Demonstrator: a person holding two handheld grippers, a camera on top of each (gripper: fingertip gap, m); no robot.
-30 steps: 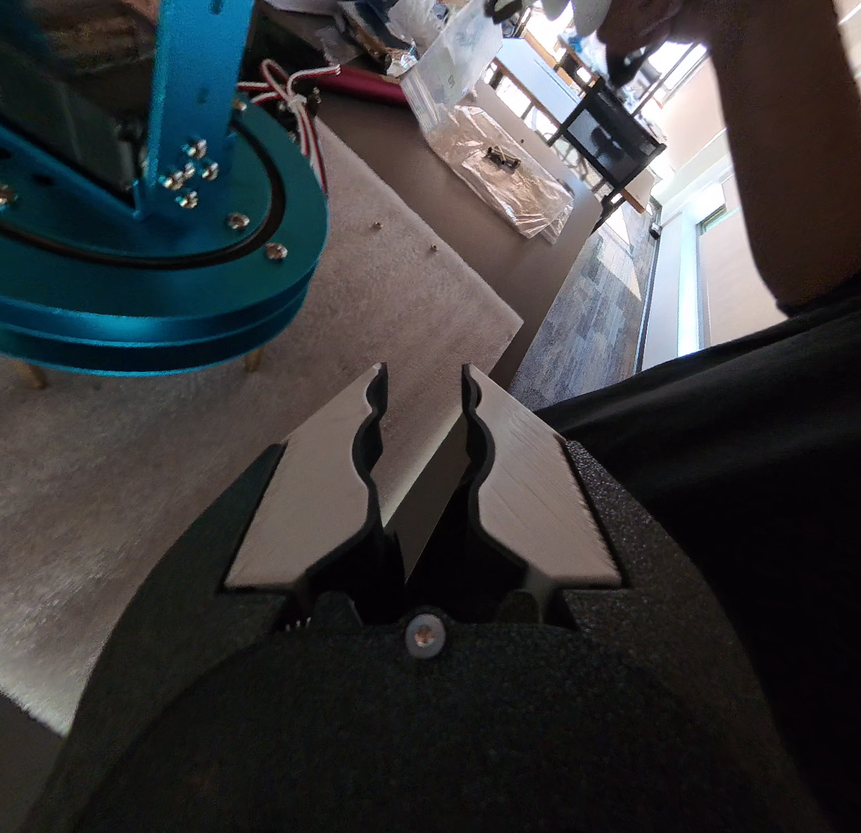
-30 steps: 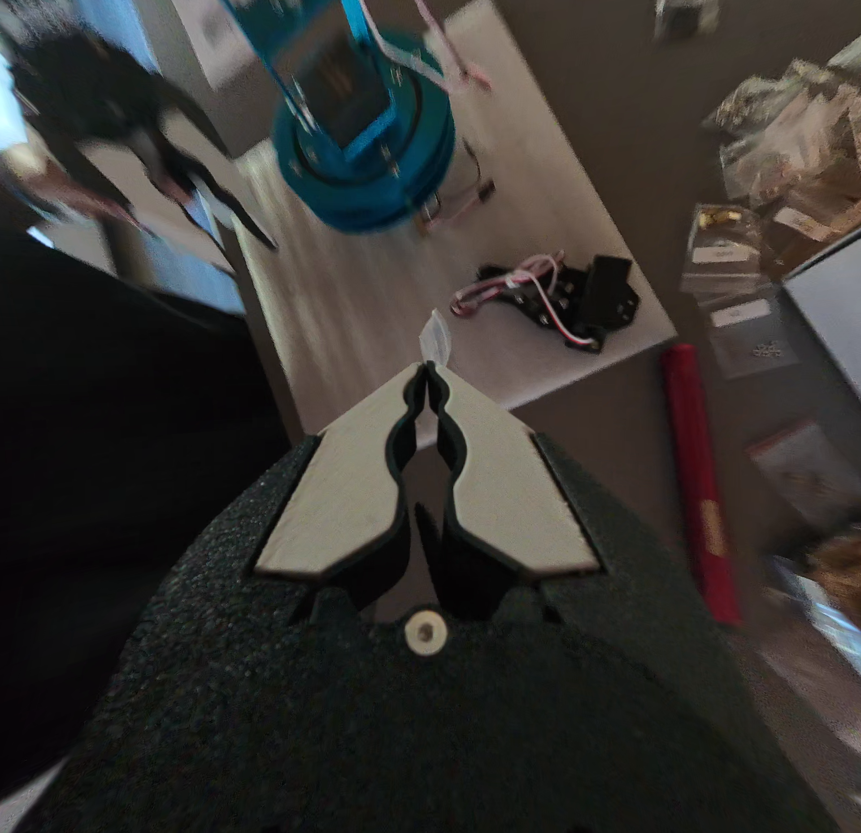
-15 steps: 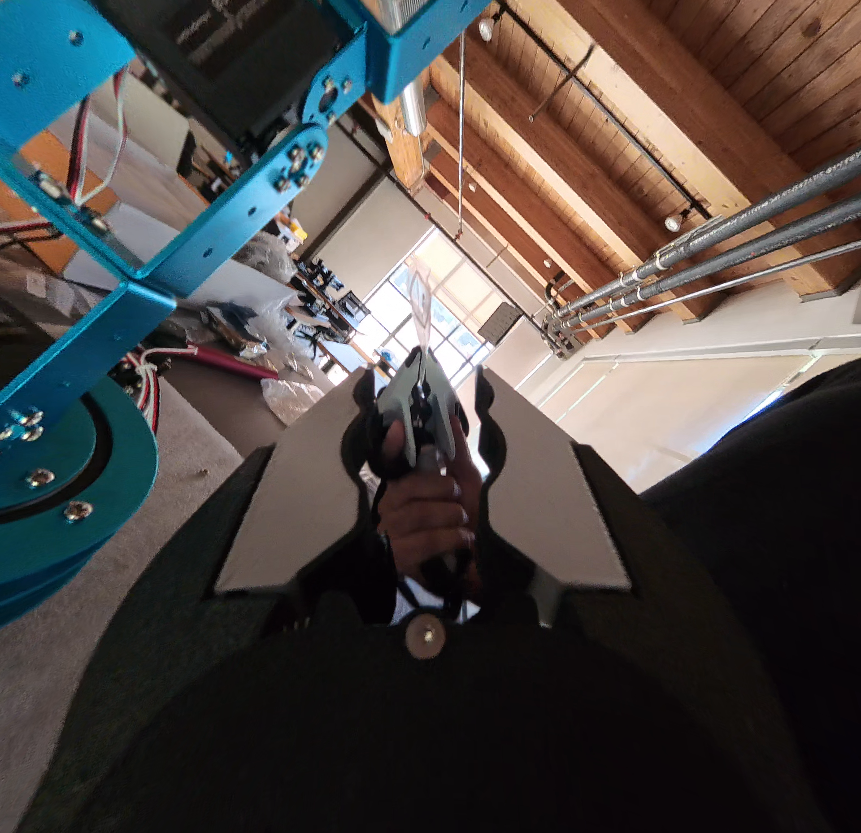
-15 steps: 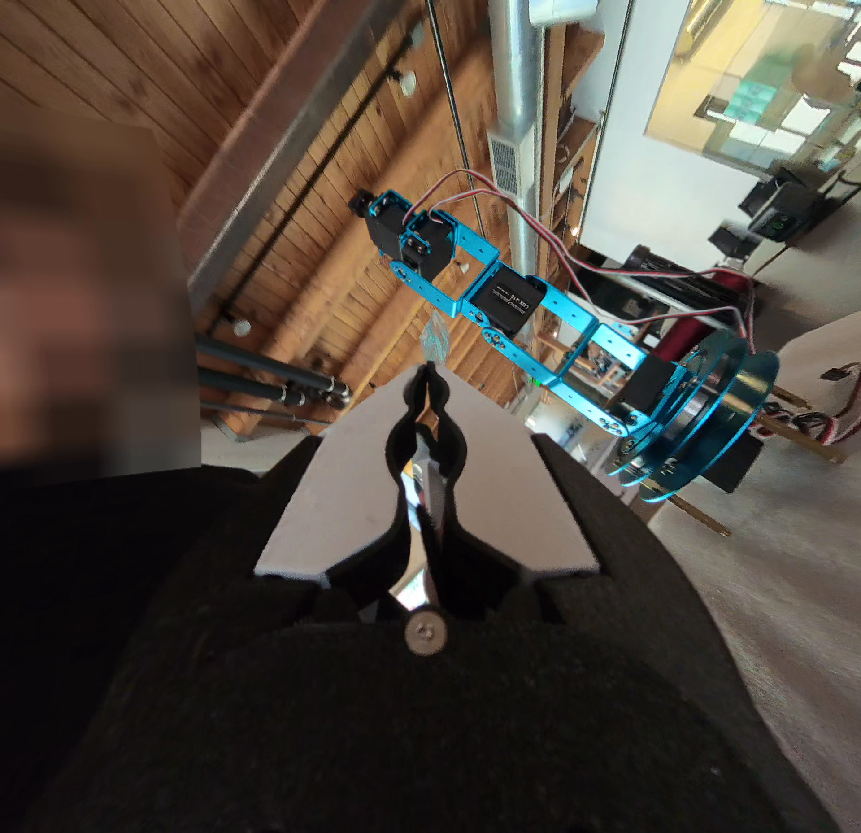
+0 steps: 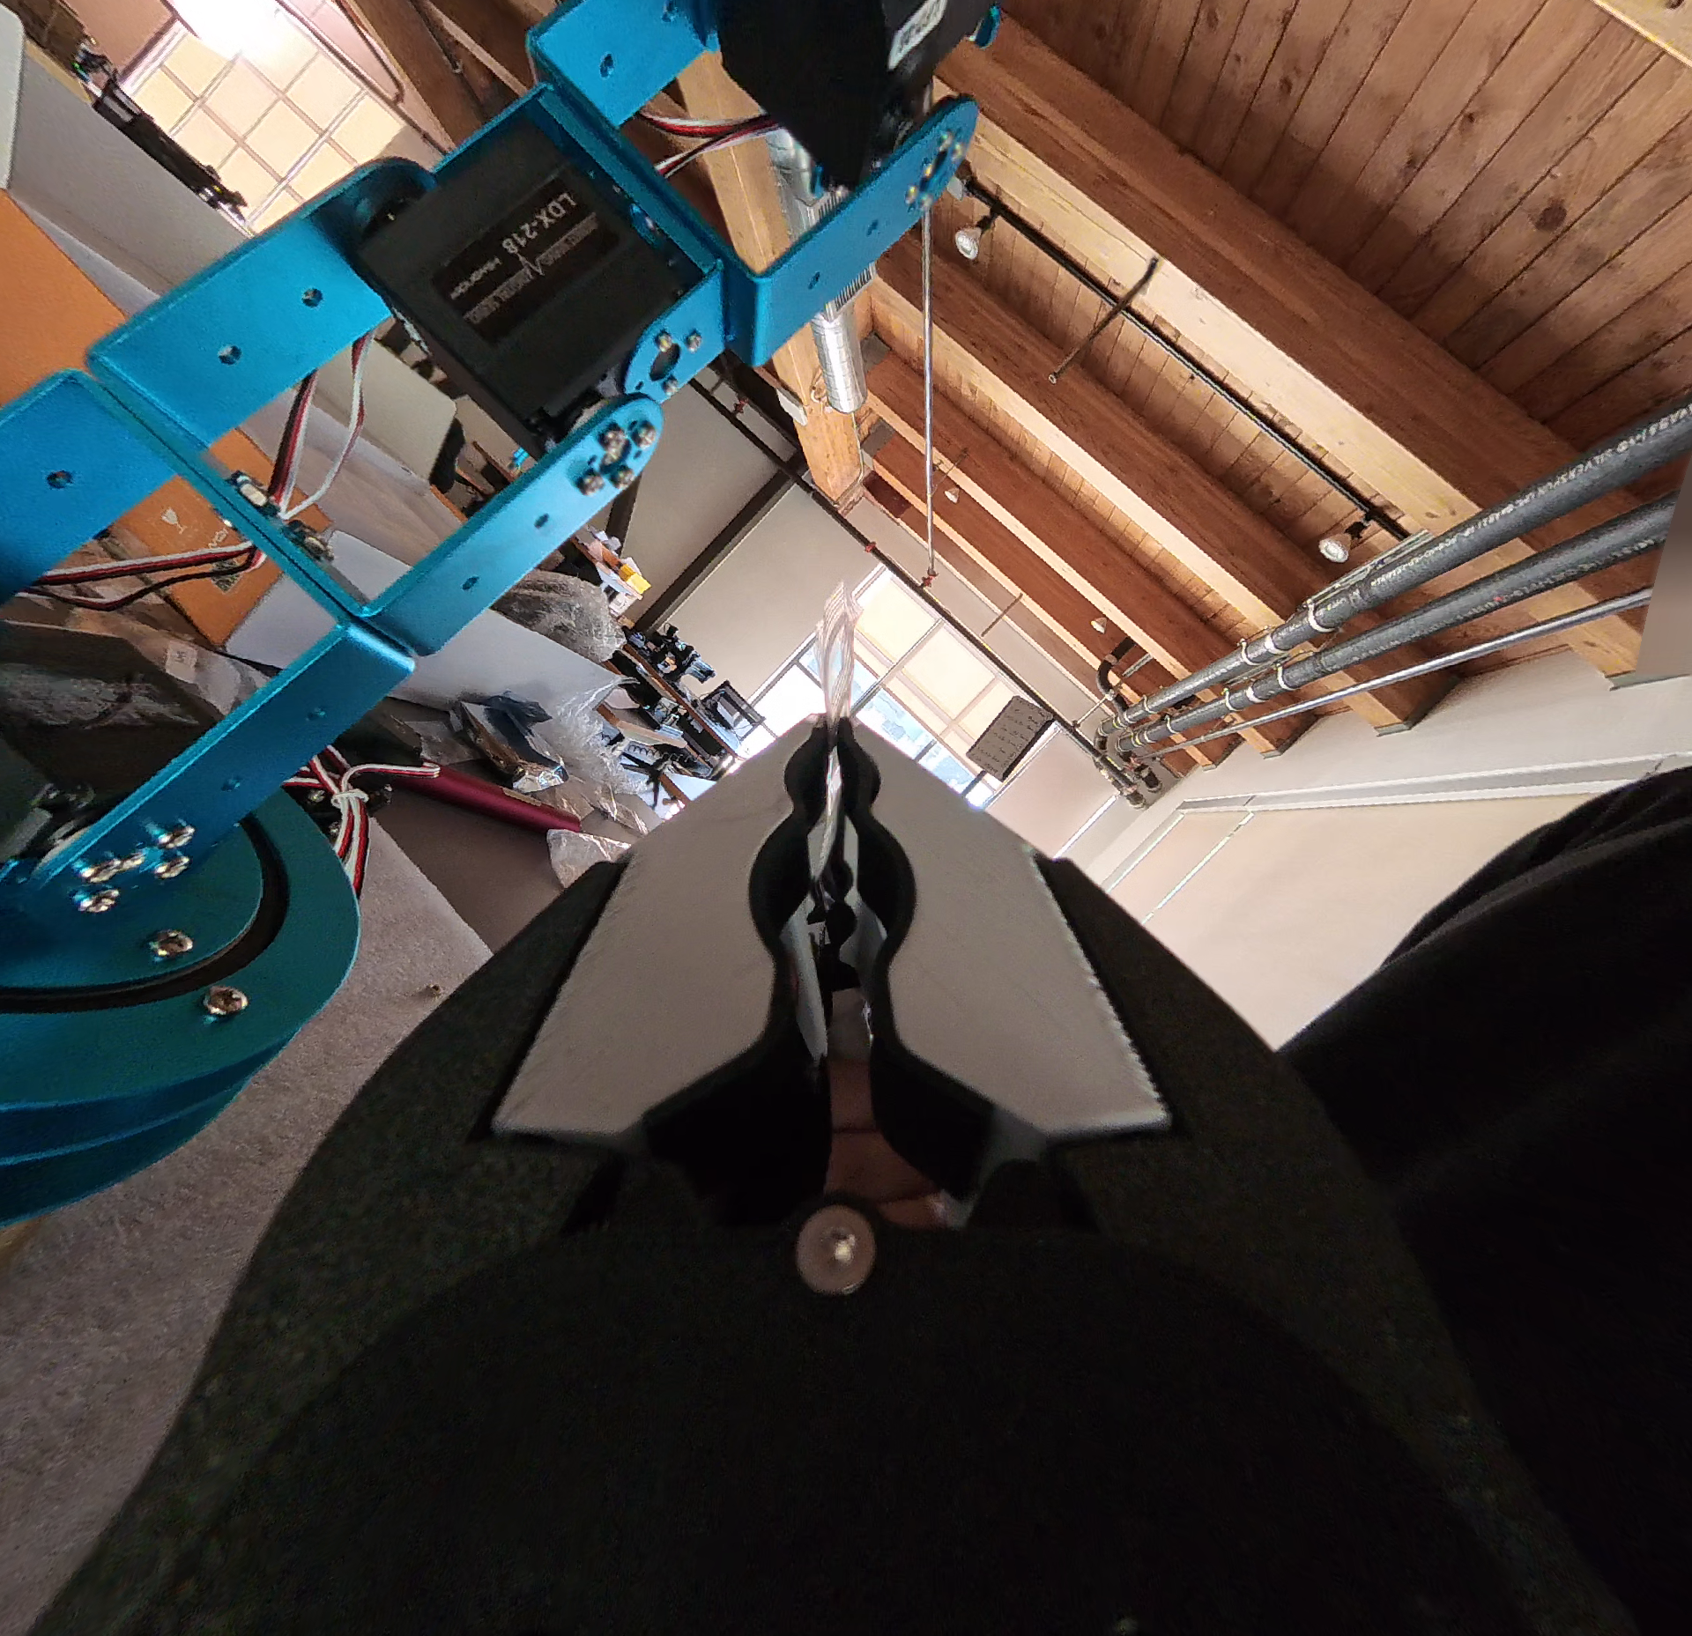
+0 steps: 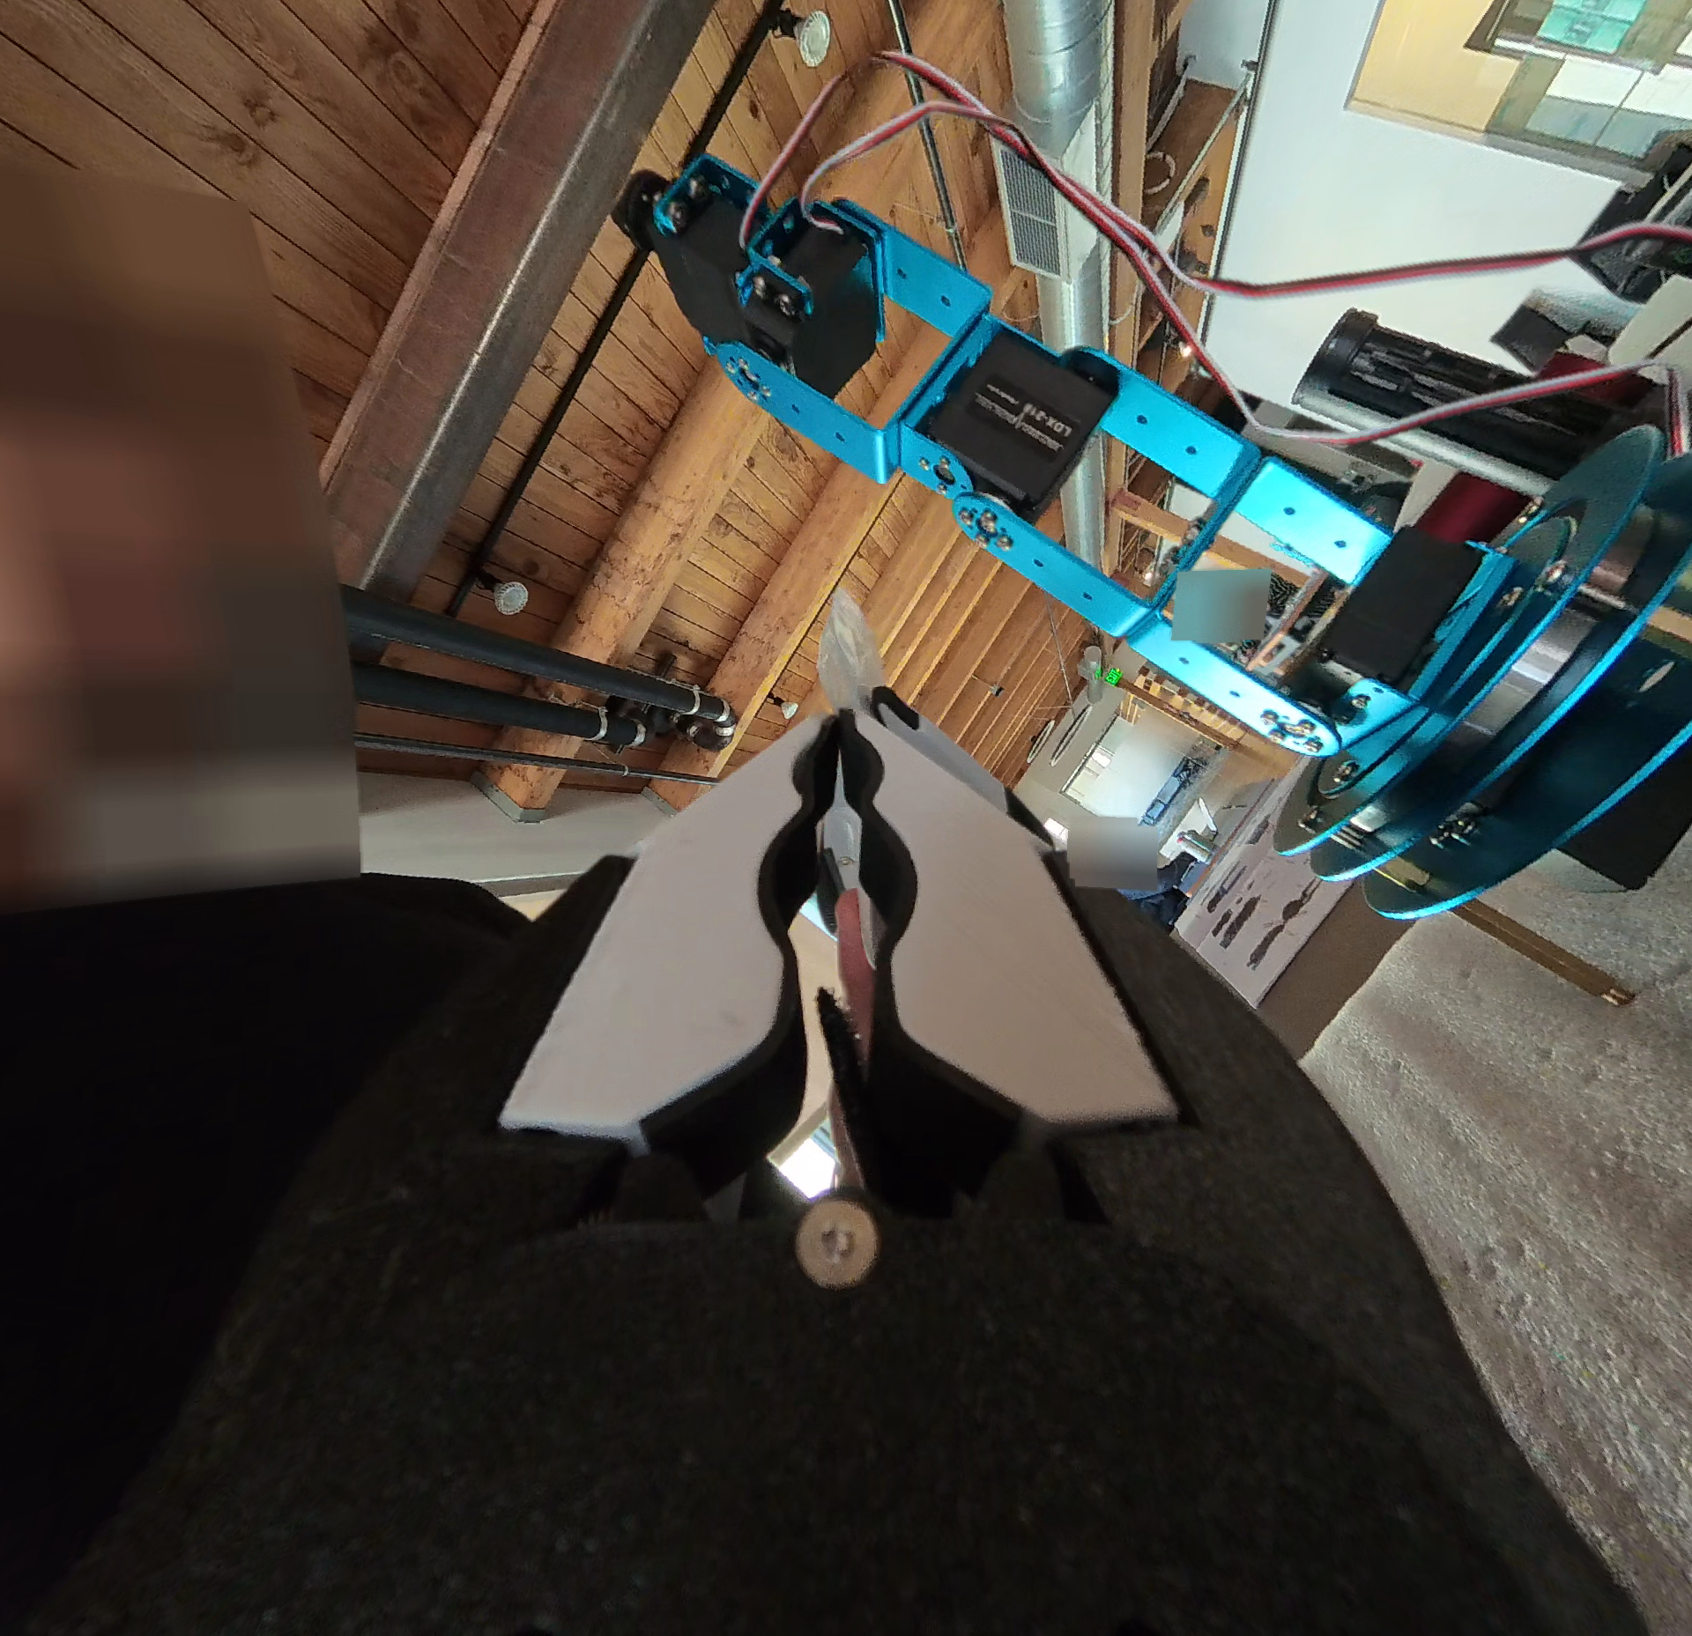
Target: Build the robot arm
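My left gripper (image 5: 833, 733) is shut on the top edge of a small clear plastic bag (image 5: 837, 645), which sticks up past its tips. My right gripper (image 6: 838, 724) is shut on the same bag (image 6: 847, 649) from the opposite side. Both point up toward the wooden ceiling. A finger of the left gripper (image 6: 952, 764) shows just behind the right one's tips. Part of the right gripper and a hand show in the gap between the left fingers (image 5: 989, 970). A blue metal robot arm (image 5: 385, 375) with black servos stands on a round blue base (image 5: 165, 979) to the left; it also shows in the right wrist view (image 6: 1007, 420).
The arm's base stands on a grey foam mat (image 5: 275, 1272) on a table. Behind it lie a red tube (image 5: 476, 791) and plastic bags (image 5: 586, 846). A person in dark clothing (image 5: 1511, 1043) is close on the right. Red and white wires (image 6: 1053, 155) loop from the arm. Tip to tip, the grippers are about 4 centimeters apart.
Both grippers swung up from the table. The left gripper, open half a second ago around the right gripper's tips and the bag, has shut on the bag.
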